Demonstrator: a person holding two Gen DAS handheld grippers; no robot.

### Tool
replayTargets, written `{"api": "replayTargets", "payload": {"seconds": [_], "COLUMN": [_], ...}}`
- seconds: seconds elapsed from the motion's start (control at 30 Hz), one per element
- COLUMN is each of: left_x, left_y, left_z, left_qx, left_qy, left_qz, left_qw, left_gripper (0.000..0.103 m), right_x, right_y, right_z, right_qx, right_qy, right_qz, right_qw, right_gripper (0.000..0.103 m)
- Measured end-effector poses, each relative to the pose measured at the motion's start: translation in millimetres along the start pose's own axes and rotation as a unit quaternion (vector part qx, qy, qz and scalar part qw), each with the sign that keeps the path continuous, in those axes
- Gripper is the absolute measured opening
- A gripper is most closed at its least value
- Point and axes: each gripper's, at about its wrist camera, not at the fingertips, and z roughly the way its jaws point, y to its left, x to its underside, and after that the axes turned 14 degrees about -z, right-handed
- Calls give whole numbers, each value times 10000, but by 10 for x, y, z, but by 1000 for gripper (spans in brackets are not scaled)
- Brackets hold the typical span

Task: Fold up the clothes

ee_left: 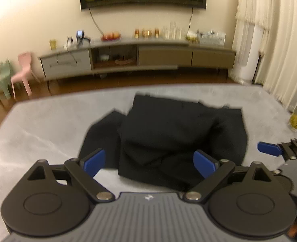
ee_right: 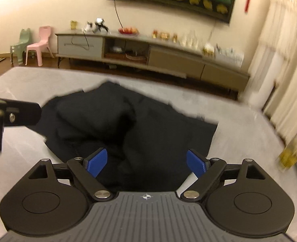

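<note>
Both sets of fingers are spread wide and hold nothing: the left gripper (ee_left: 150, 162) and the right gripper (ee_right: 146, 162) each show blue pads well apart, with dark cloth visible in the gap between them.

Task item: one black garment (ee_left: 168, 135) lies on the grey surface (ee_left: 47, 125), just ahead of and partly between the left fingers, and likewise ahead of the right fingers (ee_right: 132, 131). It is bunched, not flat. A thick doubled-over slab sits on top toward the far side; looser flaps spread beyond the left fingers' left pad and out past the right pad. Edges are uneven and one far corner is squared.

Stage, as I judge it: the piece is partly gathered but not a tidy stack. This fits either a fold under way or a heap awaiting layout; I cannot settle which.

Next move, in my judgement, calls for a firm pinch on a single clear edge, not on several layers at once, since dark folds hide where layers end.

Materials: cloth matte, soft, fairly heavy, creasing in broad rolls. Surface smooth, faintly mottled. Pads look rubbery; motion blur limits finer detail.
</note>
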Motion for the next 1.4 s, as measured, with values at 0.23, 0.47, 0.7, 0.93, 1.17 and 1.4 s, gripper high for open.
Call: {"api": "replayTargets", "payload": {"seconds": [0.23,0.47,0.7,0.93,1.17,1.4], "left_x": [103,146,138,149,193,200], "left_y": [358,585,720,689,591,625], "left_z": [445,428,491,446,394,467], "left_qx": [169,430,383,277,49,-52], "left_qy": [669,780,957,824,563,599], "left_qz": [-422,-465,-664,-572,-287,-358], "left_qw": [9967,9949,9925,9946,9980,9976], "left_gripper": [97,97,97,97,97,97], "right_x": [49,-30,-10,33,94,154], "right_y": [29,33,-11,-56,-78,-107], "right_z": [331,521,635,580,542,652], "right_qx": [-406,-648,-574,-560,-474,-346], "right_qy": [133,121,185,153,172,287], "right_qz": [127,266,368,498,564,614], "right_qw": [9990,9975,9975,9971,9971,9971], "right_gripper": [87,89,91,92,92,92]}}
